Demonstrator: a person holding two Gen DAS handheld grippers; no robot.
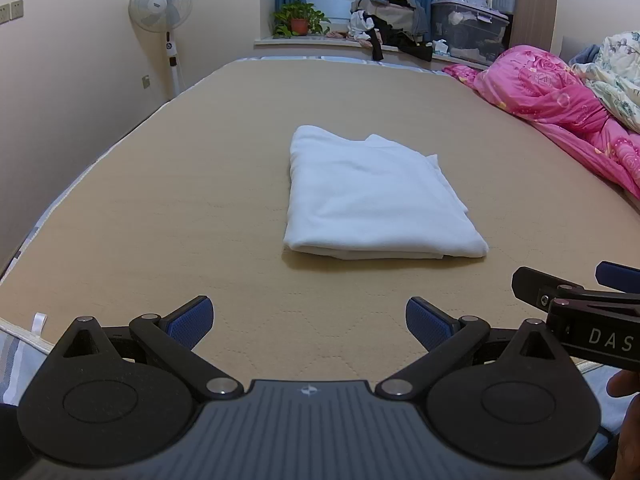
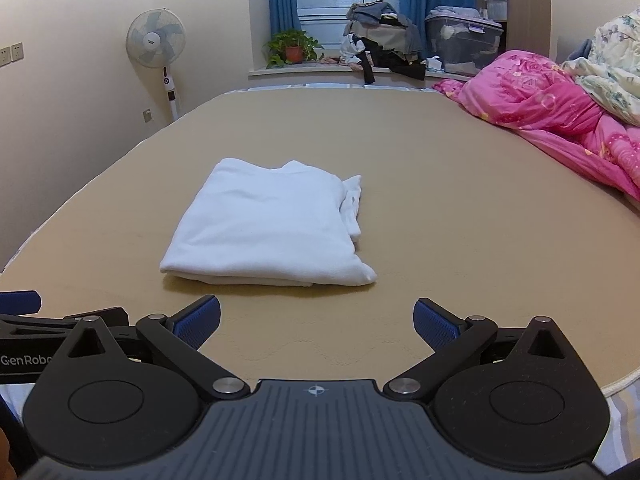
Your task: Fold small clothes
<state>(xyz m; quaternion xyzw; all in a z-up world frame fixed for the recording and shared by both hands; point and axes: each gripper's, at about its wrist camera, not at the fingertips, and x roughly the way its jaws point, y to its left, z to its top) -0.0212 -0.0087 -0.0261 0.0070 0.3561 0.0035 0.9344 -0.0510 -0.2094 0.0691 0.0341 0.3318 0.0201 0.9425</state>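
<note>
Each handheld gripper, the left gripper (image 1: 309,322) and the right gripper (image 2: 316,322), has a ribbed grey body with a small compass-like mark, two round black discs, black link arms with silver pivot pins, and blue textured pads (image 1: 192,321) beside those links.

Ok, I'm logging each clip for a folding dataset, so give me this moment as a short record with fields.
surface: tan mattress
garment: white garment, folded into a rectangle, lying flat mid-bed
left gripper: open, empty, short of the garment
right gripper: open, empty, short of the garment
beside: pink quilt on the bed's right
task state: garment looks folded
</note>
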